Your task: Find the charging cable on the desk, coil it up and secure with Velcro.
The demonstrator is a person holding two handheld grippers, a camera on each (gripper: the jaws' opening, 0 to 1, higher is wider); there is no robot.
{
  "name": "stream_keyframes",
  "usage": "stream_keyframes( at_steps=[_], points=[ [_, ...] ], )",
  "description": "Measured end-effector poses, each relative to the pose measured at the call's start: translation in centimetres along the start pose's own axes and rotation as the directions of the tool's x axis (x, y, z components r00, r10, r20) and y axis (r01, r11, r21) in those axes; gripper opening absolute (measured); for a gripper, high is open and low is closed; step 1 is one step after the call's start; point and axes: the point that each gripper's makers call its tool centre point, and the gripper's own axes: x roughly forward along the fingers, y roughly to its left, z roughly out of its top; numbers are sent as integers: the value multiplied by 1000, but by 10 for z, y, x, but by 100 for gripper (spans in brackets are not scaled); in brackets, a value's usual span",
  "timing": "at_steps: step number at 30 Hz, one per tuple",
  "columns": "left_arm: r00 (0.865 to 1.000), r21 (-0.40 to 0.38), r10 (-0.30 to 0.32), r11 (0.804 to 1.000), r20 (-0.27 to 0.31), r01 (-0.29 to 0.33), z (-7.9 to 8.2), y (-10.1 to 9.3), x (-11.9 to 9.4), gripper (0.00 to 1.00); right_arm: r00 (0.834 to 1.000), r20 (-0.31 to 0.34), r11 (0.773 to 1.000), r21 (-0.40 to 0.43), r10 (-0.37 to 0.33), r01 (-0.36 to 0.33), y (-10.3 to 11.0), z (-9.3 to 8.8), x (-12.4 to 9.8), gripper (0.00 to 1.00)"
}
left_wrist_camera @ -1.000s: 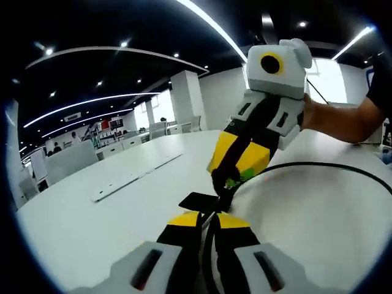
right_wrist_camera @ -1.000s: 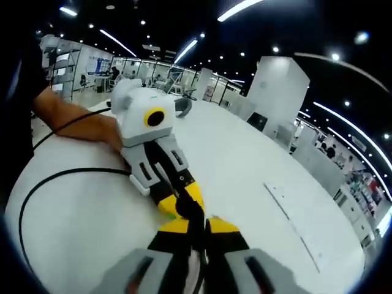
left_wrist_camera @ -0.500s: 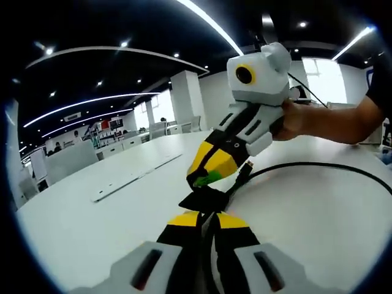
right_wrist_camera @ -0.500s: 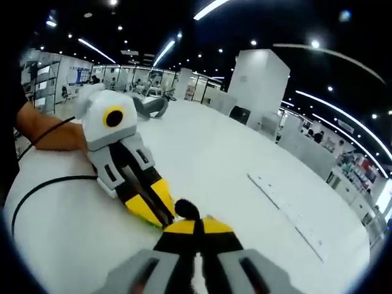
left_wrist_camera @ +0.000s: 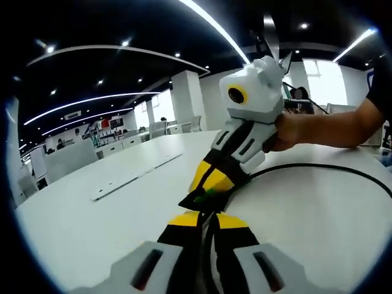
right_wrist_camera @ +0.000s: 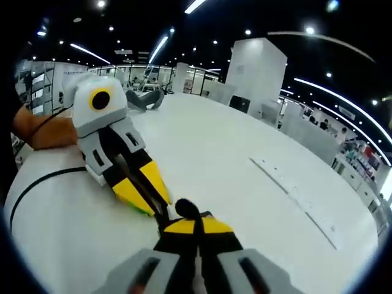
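The black charging cable (left_wrist_camera: pixel 318 166) lies in a wide loop on the white table and runs back between my left gripper's (left_wrist_camera: pixel 206 219) yellow jaws, which are shut on it. A flat black Velcro strap (left_wrist_camera: pixel 197 203) sticks out just past those tips. My right gripper (left_wrist_camera: pixel 201 197) reaches in from the right, held by a hand, its jaws closed with the tips on the strap. In the right gripper view my right gripper (right_wrist_camera: pixel 195 225) is shut on a black strap end (right_wrist_camera: pixel 185 209). The left gripper (right_wrist_camera: pixel 160 213) slants in from the left, almost touching it. A cable arc (right_wrist_camera: pixel 33 182) curves behind.
A person's forearm (left_wrist_camera: pixel 343 125) crosses the table's right side, and an arm (right_wrist_camera: pixel 43 131) lies at the left. A long flat cover strip (left_wrist_camera: pixel 131 179) is set into the tabletop (left_wrist_camera: pixel 79 226) further off. Office partitions and desks stand beyond the table's far edge.
The right gripper has tipped down and its jaw tips have come back onto the strap at my left jaws. The cable's plug end, visible half a second ago, is now hidden.
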Motion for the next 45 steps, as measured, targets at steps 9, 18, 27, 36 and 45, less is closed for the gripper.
stream_keyframes(
  at_steps=[9, 18, 27, 36, 45],
  points=[
    [1000, 1, 1, 1000, 0, -1, 0, 0, 0, 9, 1000, -15, 999, 31, 23, -22, 1, -2, 2, 2],
    [1000, -5, 2, 1000, 0, -2, -1, 0, 0, 9, 998, -37, 998, 46, 43, -42, 3, -4, 3, 3],
    [1000, -6, 3, 1000, -1, -3, -1, -1, 0, 8, 999, -28, 998, 45, 38, -36, -2, -3, 5, 2],
    [1000, -8, 4, 1000, -1, -4, -1, -2, 0, 8, 999, -21, 998, 56, 36, -35, -7, -4, 7, 2],
    [1000, -5, 5, 1000, -1, -5, -1, -3, 1, 8, 1000, -2, 997, 74, 13, -13, -13, -4, 11, 2]
  ],
)
